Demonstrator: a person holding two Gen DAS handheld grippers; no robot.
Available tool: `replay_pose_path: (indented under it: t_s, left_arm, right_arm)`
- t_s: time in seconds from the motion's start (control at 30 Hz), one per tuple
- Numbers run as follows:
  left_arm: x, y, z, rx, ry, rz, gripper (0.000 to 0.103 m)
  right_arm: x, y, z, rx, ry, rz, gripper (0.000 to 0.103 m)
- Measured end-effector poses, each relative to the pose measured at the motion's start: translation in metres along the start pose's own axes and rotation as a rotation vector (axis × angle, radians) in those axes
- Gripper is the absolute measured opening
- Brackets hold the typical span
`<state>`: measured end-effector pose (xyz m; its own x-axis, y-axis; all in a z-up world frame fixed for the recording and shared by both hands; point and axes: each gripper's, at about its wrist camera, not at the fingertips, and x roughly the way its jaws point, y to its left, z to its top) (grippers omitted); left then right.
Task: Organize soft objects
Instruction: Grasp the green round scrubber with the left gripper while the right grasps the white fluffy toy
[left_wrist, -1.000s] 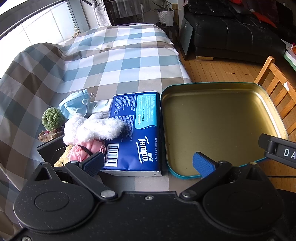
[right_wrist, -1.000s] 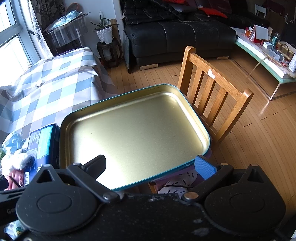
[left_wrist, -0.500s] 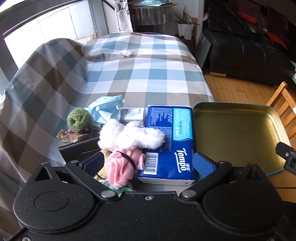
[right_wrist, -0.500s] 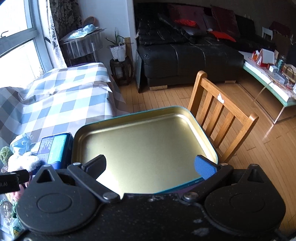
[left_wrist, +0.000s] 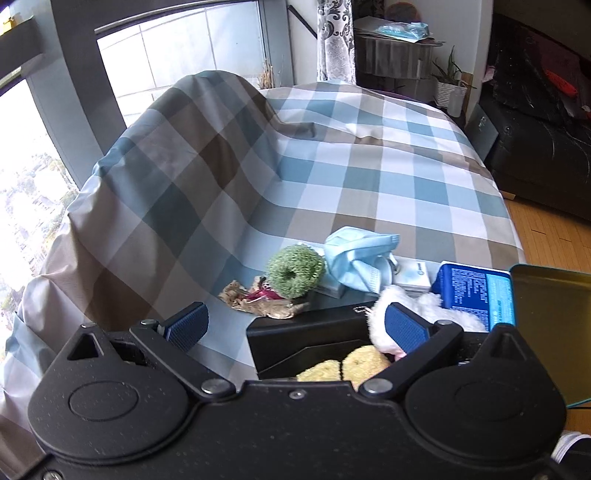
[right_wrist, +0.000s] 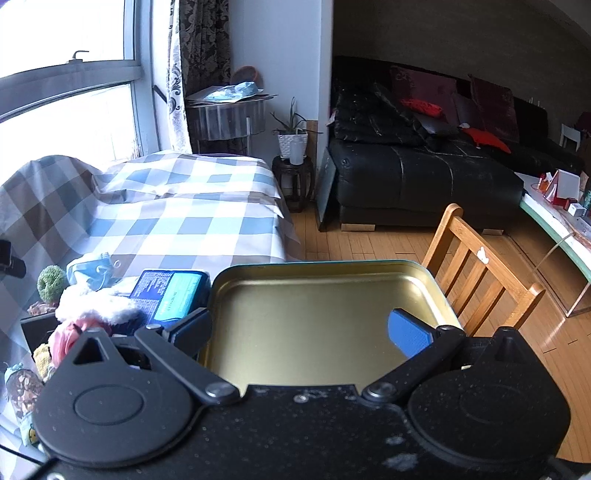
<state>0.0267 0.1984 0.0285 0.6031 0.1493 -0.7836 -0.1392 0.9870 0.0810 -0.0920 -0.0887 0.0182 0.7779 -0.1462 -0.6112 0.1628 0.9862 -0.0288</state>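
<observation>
Checked cloth in blue, brown and white covers the bed (left_wrist: 369, 177), and the soft things lie heaped at its near edge, with a window behind and a wooden chair (right_wrist: 480, 280) on the floor to the right. Left tongs (left_wrist: 295, 326) stand wide open and hold nothing; they hover over a black tray (left_wrist: 295, 339) with yellow sponges (left_wrist: 343, 365) in it. Just beyond lie a green scrubber (left_wrist: 295, 273), a crumpled blue face mask (left_wrist: 360, 254), a white fluffy toy (left_wrist: 424, 310) and a blue tissue pack (left_wrist: 476, 291). Right tongs (right_wrist: 299, 330), also wide open and empty, hang above the bare gold tin (right_wrist: 325, 306), which sits at the bed's near right corner beside the tissue pack.

Nothing is sorted yet, by my reading. The pile is crowded, so a closing grip could catch the toy along with a neighbour and drag it off. The tin appears to overhang the corner; a push there might tip it to the floor.
</observation>
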Motion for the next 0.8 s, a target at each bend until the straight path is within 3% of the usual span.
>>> replay_pose_path:
  t_s: [0.37,0.57,0.8]
  left_arm:
    - [0.025,0.052,0.012,-0.113,0.027,0.011,0.098]
    - [0.044,0.063,0.015,-0.148,0.086,-0.042,0.09]
    - [0.061,0.065,0.024,-0.144,0.091,-0.068,0.089]
  right_arm:
    - [-0.006,0.071,-0.019,-0.035,0.074,0.192,0.099]
    - [0.006,0.119,-0.02,-0.064,0.124,0.281,0.094]
    - [0.031,0.159,-0.01,-0.093,0.149,0.314,0.093]
